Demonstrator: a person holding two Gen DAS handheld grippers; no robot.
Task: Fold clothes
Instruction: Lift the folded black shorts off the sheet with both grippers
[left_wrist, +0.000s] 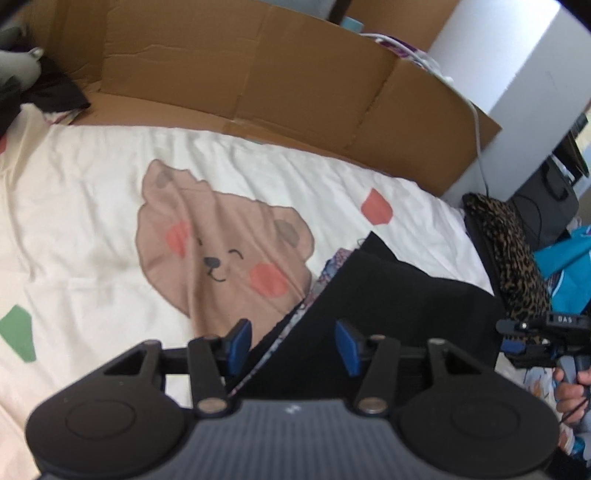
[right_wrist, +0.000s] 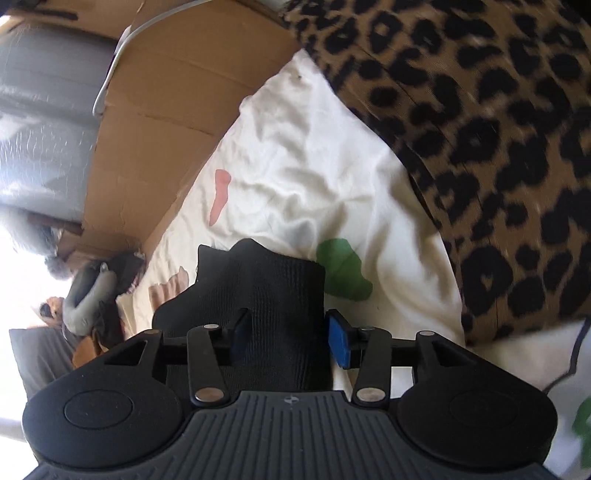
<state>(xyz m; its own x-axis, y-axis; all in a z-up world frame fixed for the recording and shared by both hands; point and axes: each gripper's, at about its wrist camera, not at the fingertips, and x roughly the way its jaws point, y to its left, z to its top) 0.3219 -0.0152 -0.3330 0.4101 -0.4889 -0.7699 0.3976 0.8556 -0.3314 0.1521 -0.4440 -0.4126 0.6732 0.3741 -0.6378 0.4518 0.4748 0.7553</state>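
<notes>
One black garment (left_wrist: 388, 295), one leopard-print cloth (right_wrist: 480, 129), one bedsheet (left_wrist: 92, 184) — two claws, left (left_wrist: 293, 343), right (right_wrist: 288, 339)

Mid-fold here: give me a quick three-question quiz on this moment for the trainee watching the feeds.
1. True or false: the left gripper clamps the black garment.
2. Which animal is printed on the white bedsheet? A cat, B bear, C rabbit
3. What pattern is the cloth beside the right gripper?

Key: 1 false, its jaws stand apart. 2 B. 3 leopard print.
</notes>
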